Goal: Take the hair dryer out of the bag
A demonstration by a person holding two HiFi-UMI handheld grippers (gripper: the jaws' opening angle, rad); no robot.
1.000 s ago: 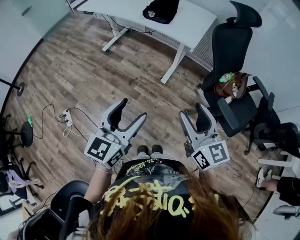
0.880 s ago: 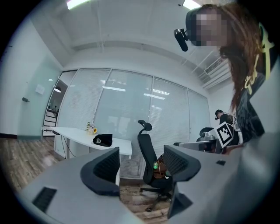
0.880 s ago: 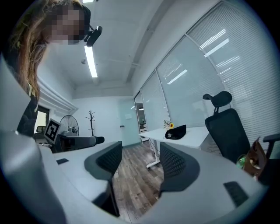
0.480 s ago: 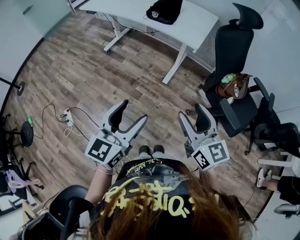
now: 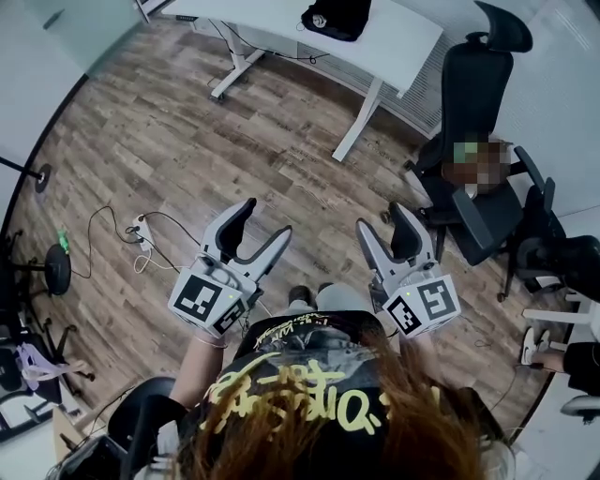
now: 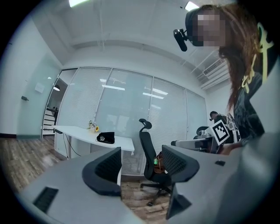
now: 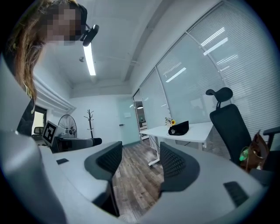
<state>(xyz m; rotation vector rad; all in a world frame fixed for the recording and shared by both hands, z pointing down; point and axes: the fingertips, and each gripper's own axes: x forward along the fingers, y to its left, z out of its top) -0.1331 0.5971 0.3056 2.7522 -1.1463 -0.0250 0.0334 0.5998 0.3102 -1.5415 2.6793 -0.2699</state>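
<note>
Status: person stands mid-room with the left gripper (image 5: 264, 220) and right gripper (image 5: 384, 220) held out side by side, both pointing level toward the white desk (image 5: 398, 47). Right jaws stand wide apart, nothing between the pads. Left jaws have just eased in a little but are also wide apart, nothing between them either. Black bag (image 5: 336, 16) sits on the desk top, well apart from both grippers, with small yellow flowers (image 6: 92, 127) near it. The hair dryer shows in no view, so can't tell where it lies. Between grippers and desk: a stretch of wood floor (image 5: 169, 141), then the desk's white leg (image 5: 358, 120) on the near side. Black office chair (image 5: 480, 89) stands right of the desk, nearer the right gripper than the left, with a brown bag (image 7: 257, 151) and a green bottle (image 7: 245, 154) on its seat. A second dark chair (image 5: 562, 258) is further right. Left side of the floor: power strip with loose cables (image 5: 139, 230) and a black stool (image 5: 52, 267). Behind the desk is a glass wall with blinds (image 6: 131, 105). Right gripper view also picks up a standing fan (image 7: 66, 123) and a coat stand (image 7: 89, 117) by the far wall.
</note>
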